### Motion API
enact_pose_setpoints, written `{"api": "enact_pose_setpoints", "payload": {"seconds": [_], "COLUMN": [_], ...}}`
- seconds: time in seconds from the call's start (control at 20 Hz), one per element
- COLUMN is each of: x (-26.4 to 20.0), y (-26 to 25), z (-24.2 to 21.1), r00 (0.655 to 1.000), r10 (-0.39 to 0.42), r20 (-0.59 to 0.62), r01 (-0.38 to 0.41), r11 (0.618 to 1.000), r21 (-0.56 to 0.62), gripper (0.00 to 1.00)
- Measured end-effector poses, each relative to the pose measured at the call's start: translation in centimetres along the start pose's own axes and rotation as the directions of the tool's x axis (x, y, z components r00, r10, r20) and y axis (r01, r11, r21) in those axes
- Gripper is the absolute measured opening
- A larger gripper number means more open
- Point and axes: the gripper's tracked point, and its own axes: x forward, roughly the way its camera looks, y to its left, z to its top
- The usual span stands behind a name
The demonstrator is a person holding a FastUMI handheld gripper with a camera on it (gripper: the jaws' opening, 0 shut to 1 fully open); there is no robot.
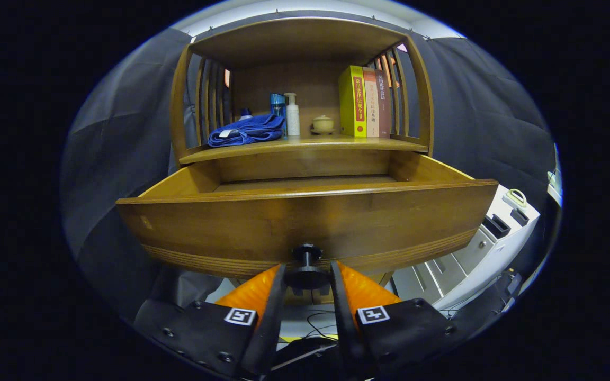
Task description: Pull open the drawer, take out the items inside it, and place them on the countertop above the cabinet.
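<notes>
A wooden cabinet has its drawer (305, 222) pulled out toward me. The drawer's tall front panel hides most of the inside; only a bare strip of its floor (305, 183) shows at the back. My gripper (307, 271) is shut on the dark round knob (306, 253) at the panel's lower middle, one finger on each side of it. Above the drawer is the countertop (305, 144), under a wooden canopy.
On the countertop lie a folded blue towel (247, 130), a blue bottle (278, 106), a white pump bottle (293, 116), a small lidded ceramic jar (323, 124) and three upright books (363, 101). A white drawer unit (474, 248) stands low beside the cabinet. Cables (315, 323) trail below the fingers.
</notes>
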Motion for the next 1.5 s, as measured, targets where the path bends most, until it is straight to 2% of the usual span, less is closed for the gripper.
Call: {"api": "enact_pose_setpoints", "payload": {"seconds": [0.05,0.35,0.6,0.75,1.0,1.3,1.5], "x": [-0.2,-2.3,-3.2,-1.8,1.9,6.5,9.5], "y": [-0.2,-1.6,-1.8,-1.4,-0.9,-0.3,-0.2], "z": [0.4,3.7,9.7,12.4,16.0,16.7,15.2], "r00": [1.0,0.998,0.989,0.99,0.996,0.998,0.984], "r10": [-0.002,-0.016,0.006,0.041,0.054,0.048,0.025], "r20": [0.008,0.067,0.149,0.133,0.074,-0.051,-0.178], "r01": [0.002,0.016,0.005,-0.032,-0.045,-0.055,-0.051], "r11": [1.0,1.0,0.997,0.997,0.992,0.988,0.989], "r21": [0.007,-0.011,-0.073,-0.071,-0.116,-0.141,-0.142], "gripper": [0.58,0.95,0.97,0.97,0.97,0.98,0.98]}}
